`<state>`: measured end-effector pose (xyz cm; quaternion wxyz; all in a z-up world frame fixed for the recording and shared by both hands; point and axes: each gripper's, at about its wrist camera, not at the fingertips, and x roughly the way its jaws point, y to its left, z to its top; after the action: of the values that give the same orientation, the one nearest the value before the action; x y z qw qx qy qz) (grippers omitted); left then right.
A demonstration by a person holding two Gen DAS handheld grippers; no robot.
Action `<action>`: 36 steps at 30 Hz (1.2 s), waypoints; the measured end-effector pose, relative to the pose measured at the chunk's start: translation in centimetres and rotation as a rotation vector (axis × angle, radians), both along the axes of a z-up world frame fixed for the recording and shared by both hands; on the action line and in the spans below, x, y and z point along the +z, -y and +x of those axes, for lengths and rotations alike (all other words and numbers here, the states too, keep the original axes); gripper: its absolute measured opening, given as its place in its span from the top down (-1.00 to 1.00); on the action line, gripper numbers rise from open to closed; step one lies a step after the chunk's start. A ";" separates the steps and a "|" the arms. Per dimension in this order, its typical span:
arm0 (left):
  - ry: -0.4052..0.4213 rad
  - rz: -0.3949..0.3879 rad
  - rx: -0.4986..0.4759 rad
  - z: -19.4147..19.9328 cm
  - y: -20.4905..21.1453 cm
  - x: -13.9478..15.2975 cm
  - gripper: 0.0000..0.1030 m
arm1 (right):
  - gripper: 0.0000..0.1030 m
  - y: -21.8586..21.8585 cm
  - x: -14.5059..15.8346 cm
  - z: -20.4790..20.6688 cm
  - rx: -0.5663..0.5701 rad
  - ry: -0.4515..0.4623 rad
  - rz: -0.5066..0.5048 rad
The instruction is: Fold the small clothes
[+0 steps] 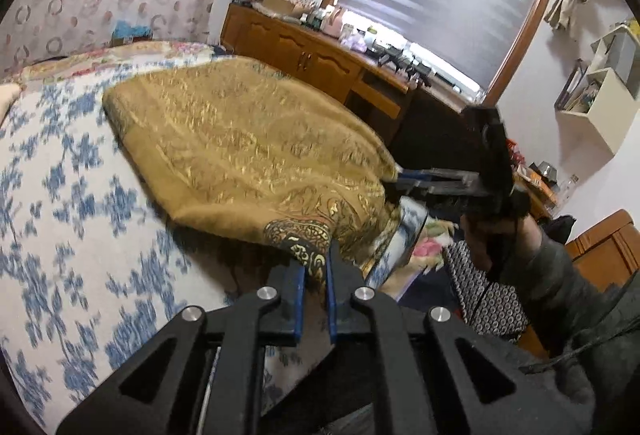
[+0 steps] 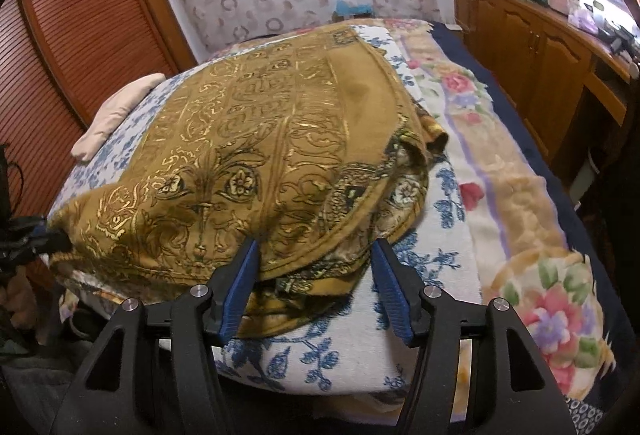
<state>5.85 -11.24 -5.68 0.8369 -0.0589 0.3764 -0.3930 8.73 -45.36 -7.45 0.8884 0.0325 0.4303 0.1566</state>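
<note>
A mustard cloth (image 1: 240,147) (image 2: 260,139) with gold and black ornament lies bunched on the bed's white and blue flowered cover (image 1: 60,195) (image 2: 320,355). My left gripper (image 1: 314,259) is shut on the cloth's near corner, with fabric pinched between its blue pads and lifted slightly. In the right wrist view the left gripper (image 2: 48,239) shows dark at the left edge, holding that corner. My right gripper (image 2: 316,241) stands open, its blue pads wide apart with the cloth's folded front edge between them. The left wrist view shows the right gripper (image 1: 404,181) at the cloth's right edge.
A person's hand (image 1: 492,235) and grey sleeve (image 1: 568,275) carry the right gripper. A flowered blanket (image 2: 520,195) covers the bed's right side. A wooden cabinet (image 2: 540,47) (image 1: 304,55) runs along the wall. A pale folded item (image 2: 116,111) lies at the left by louvred doors (image 2: 60,35).
</note>
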 end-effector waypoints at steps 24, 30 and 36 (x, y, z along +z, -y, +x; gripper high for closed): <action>0.133 -0.004 0.061 3.7 -0.3 5.0 0.92 | 0.87 -1.1 6.9 2.3 0.060 0.229 0.059; 0.162 0.002 0.085 6.8 -0.3 6.3 0.92 | 0.88 -2.5 8.6 5.9 0.094 0.259 0.007; 0.162 0.002 0.125 11.1 -1.1 6.8 0.92 | 0.88 -3.9 9.4 11.1 0.136 0.261 -0.044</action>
<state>16.91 -10.17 1.14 0.8875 -0.0494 0.3034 -0.3432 19.87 -41.49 1.98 0.9247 -0.0369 0.3155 0.2099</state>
